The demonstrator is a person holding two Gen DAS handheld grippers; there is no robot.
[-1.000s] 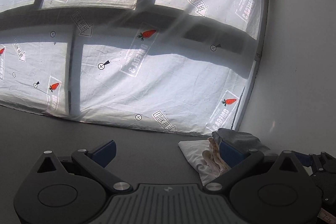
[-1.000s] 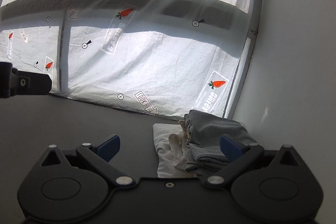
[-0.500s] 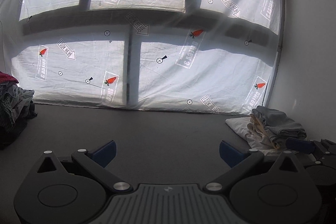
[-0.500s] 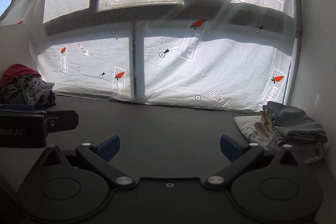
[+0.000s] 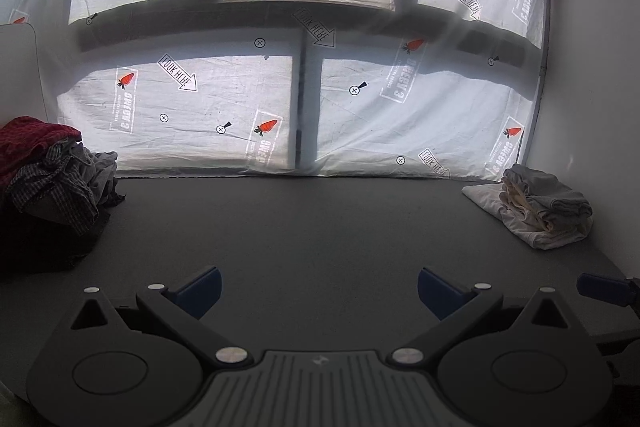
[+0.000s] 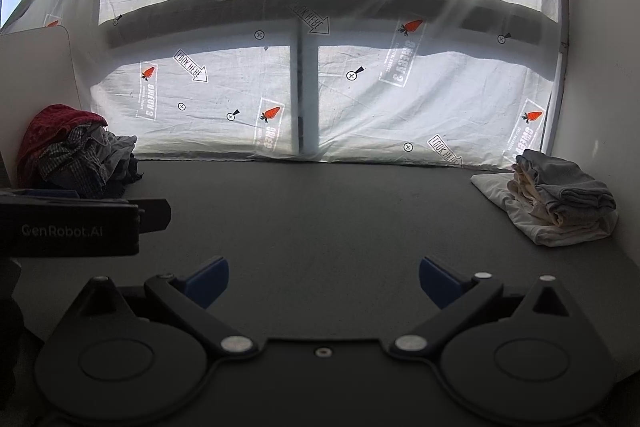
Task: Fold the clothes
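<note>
Clothes in two lots on a dark grey matte table top. Unfolded heap of mixed garments at far left edge: dark red fabric on top, checked shirt and grey pieces spilling below, dark items at the bottom. Same heap in right wrist view, up against a white rounded-corner board. Folded stack at far right back corner near the white wall: white garment at the bottom, cream piece in the middle, grey folded piece on top. Same stack in right wrist view, bottom white layer sticking out toward the centre.

Left gripper black with blue finger pads, jaws spread wide, nothing between them, low over the bare table middle. Right gripper same build, blue pads wide apart, nothing held, also above bare table. Both well apart from either clothes lot. Left gripper body shows at left edge of right wrist view as a black block with light lettering; a blue tip of the right gripper shows at right edge of left wrist view.

Behind the table, translucent white sheet printed with orange carrots and arrow marks hangs over a dark-framed window, backlit, reaching down to the table's rear edge.
</note>
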